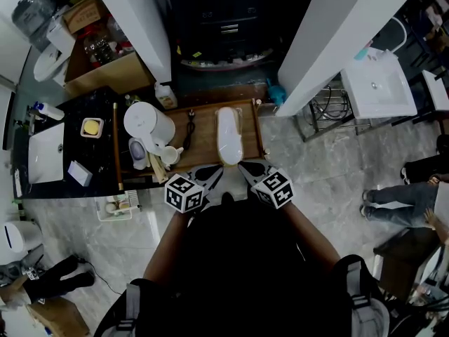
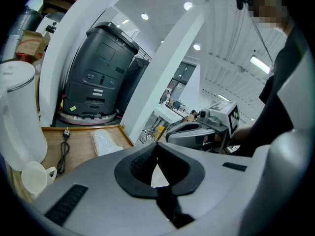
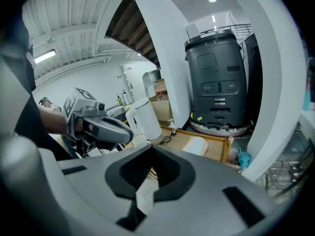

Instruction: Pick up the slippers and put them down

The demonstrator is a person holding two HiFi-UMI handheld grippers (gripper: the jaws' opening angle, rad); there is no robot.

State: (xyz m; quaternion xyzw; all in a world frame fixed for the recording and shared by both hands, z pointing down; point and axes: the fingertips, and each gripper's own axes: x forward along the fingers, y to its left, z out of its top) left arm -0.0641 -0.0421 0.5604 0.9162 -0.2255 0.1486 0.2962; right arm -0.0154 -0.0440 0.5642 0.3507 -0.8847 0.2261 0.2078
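Obs.: slippers [image 1: 229,135] lie flat as one pale oblong bundle on the wooden tray [image 1: 203,144], lengthwise away from the person and nearer its right rim. I cannot tell the two slippers apart.

To their left on the tray are a coiled cable [image 1: 189,128], a white kettle [image 1: 147,123] and a cup [image 2: 35,177].

Left gripper [image 1: 212,177]: clenched, nothing between the jaws. Right gripper [image 1: 247,168]: likewise clenched and empty. Both hover side by side at the tray's near edge, angled slightly down, tips just short of the bundle's near end.

Judgement: the scene fits two stages. Either the slippers are waiting to be lifted, or they have already been set back down and let go. The frames don't settle which, so I log no move.

Handling notes:
- The bundle looks soft and low. A grip across its narrow width would probably hold better than one at an end, which would likely let it droop.
- Cable and kettle crowd the left side; the right side has only the tray rim.
- Set flat, it should rest stably.
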